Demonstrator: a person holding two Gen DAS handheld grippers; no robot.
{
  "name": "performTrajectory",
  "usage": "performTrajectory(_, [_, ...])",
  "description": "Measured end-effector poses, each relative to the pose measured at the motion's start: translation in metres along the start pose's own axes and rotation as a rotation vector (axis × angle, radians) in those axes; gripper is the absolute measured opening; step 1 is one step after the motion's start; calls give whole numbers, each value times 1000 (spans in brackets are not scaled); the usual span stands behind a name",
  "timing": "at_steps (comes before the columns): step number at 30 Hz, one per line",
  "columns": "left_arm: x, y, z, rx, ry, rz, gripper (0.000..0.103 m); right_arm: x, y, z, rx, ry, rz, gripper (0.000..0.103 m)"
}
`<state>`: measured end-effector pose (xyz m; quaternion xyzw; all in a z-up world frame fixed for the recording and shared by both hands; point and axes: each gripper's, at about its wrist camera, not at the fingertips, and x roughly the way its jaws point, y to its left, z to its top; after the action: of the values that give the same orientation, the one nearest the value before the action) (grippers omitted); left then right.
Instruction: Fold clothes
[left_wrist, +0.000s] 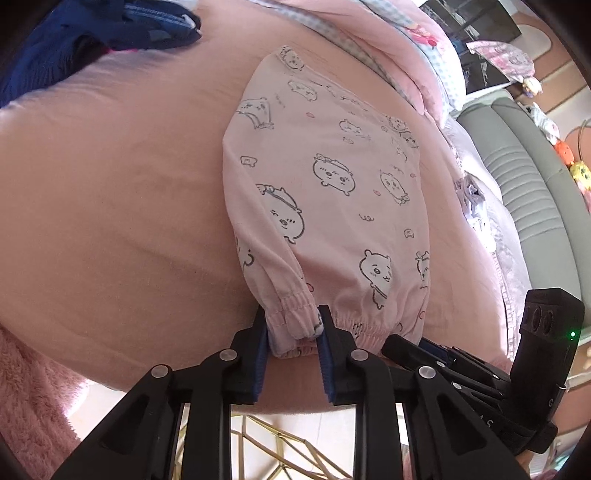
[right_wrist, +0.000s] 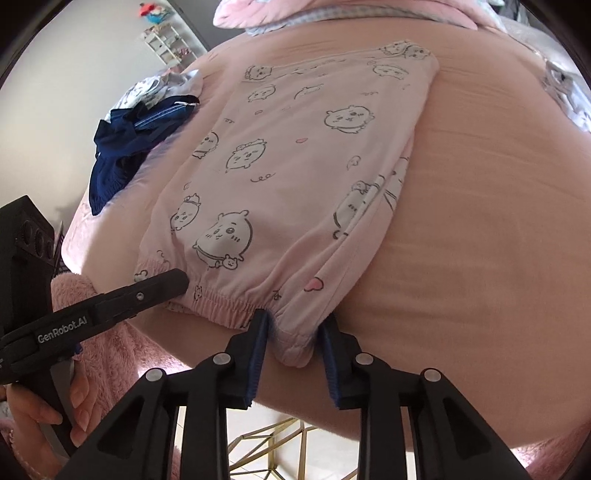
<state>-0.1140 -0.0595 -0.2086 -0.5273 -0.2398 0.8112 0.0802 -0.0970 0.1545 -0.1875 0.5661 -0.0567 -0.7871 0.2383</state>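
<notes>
A pale pink garment (left_wrist: 325, 177) printed with cartoon animals lies folded flat on the pink bed sheet (left_wrist: 110, 184). Its gathered elastic hem faces the bed's near edge. In the left wrist view my left gripper (left_wrist: 292, 326) is shut on the left end of that hem, a bunch of fabric squeezed between the blue pads. In the right wrist view my right gripper (right_wrist: 295, 330) is shut on the hem's right corner of the garment (right_wrist: 295, 166). The left gripper (right_wrist: 177, 280) reaches in from the left beside it, and the right gripper (left_wrist: 424, 347) shows low on the right.
A navy garment (left_wrist: 92, 37) (right_wrist: 125, 147) lies bunched at the bed's far left. Pillows and a checked quilt (left_wrist: 388, 48) sit beyond the pink garment. A fluffy pink blanket (left_wrist: 29, 406) hangs at the near edge. A gold wire frame (right_wrist: 280, 443) stands on the floor below. A hand (right_wrist: 44, 417) holds the left gripper.
</notes>
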Motion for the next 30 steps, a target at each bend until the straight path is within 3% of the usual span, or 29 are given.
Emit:
performTrajectory(6, [-8,-8,-2,38,-13,16,18,-11,12,-5,-42,-45,-45,15])
performTrajectory(12, [-22,-20,1,67,-29,-13,16,-31,3,-7,-21,-90,3,14])
performTrajectory(23, [-37,-63,-1,264,-36,108,16,-58,-6,-17,26,-116,18,14])
performTrajectory(30, [-40,-51,3,247,-2,93,16,-64,-9,-27,28,-100,17,13])
